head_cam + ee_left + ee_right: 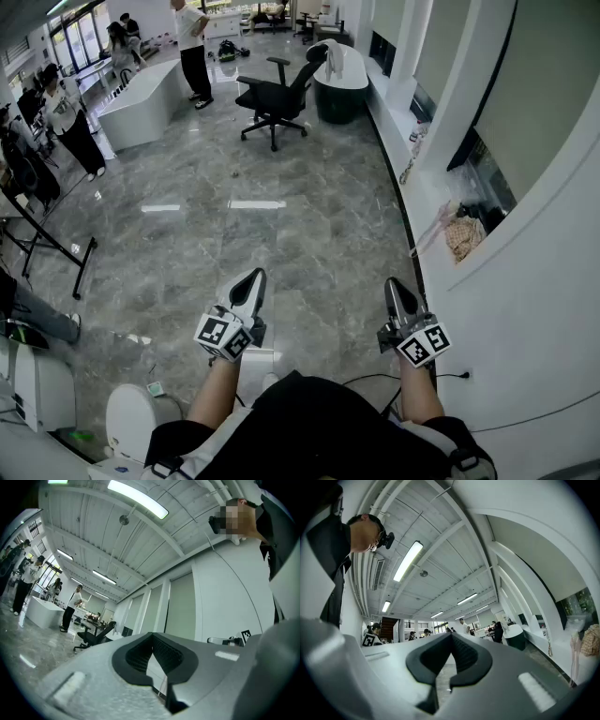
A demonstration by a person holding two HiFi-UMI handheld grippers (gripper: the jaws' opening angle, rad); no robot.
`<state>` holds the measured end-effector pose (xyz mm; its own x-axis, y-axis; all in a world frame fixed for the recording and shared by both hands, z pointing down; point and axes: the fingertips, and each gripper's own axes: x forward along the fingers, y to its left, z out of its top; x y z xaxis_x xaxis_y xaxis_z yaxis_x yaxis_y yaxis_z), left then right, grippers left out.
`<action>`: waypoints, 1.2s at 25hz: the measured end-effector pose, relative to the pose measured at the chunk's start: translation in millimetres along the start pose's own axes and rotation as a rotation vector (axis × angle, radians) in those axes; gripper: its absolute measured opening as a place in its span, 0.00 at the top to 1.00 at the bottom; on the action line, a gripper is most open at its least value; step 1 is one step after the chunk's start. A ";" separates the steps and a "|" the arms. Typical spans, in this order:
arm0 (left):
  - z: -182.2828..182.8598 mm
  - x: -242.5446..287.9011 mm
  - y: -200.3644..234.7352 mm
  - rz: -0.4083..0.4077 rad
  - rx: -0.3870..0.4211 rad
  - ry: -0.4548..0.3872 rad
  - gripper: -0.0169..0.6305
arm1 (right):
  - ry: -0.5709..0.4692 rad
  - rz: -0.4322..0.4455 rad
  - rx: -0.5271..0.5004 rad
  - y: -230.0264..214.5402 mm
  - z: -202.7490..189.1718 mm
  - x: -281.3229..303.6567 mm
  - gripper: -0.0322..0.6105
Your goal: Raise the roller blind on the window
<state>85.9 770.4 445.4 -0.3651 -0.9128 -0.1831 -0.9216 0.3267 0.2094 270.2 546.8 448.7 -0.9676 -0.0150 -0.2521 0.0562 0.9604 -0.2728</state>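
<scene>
While both are held above the grey floor [281, 234], the left gripper [253, 277] is noted with jaws pressed together on nothing, and the right gripper [394, 285] is likewise closed and empty. The roller blind [548, 84] is seen well apart, ahead and right of the right gripper, drawn down over most of the window [487, 183]. Neither gripper is touching it.

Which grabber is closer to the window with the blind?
Right. The right gripper hangs beside the white wall, with the window ahead on its right. The left gripper is farther left over the grey floor, with the right gripper between it and the wall.
</scene>
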 end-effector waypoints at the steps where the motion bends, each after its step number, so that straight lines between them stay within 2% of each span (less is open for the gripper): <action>1: 1.5 -1.7 4.3 0.002 0.004 -0.002 0.97 | 0.001 0.004 -0.002 2.7 -1.6 3.9 0.96; 16: 17.3 -31.4 52.6 0.012 0.020 0.005 0.97 | 0.037 0.015 -0.009 42.4 -23.6 40.0 0.96; 24: 26.4 -62.6 99.1 0.010 -0.007 0.016 0.97 | -0.024 -0.046 0.025 68.4 -21.1 60.2 0.95; 30: 18.3 -63.0 119.0 0.019 -0.024 0.031 0.97 | 0.003 -0.063 0.020 76.3 -31.5 69.3 0.95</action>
<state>-3.2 871.3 464.3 -0.3778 -0.9138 -0.1494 -0.9112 0.3382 0.2354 199.7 627.9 439.7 -0.9700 -0.0746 -0.2312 0.0000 0.9517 -0.3071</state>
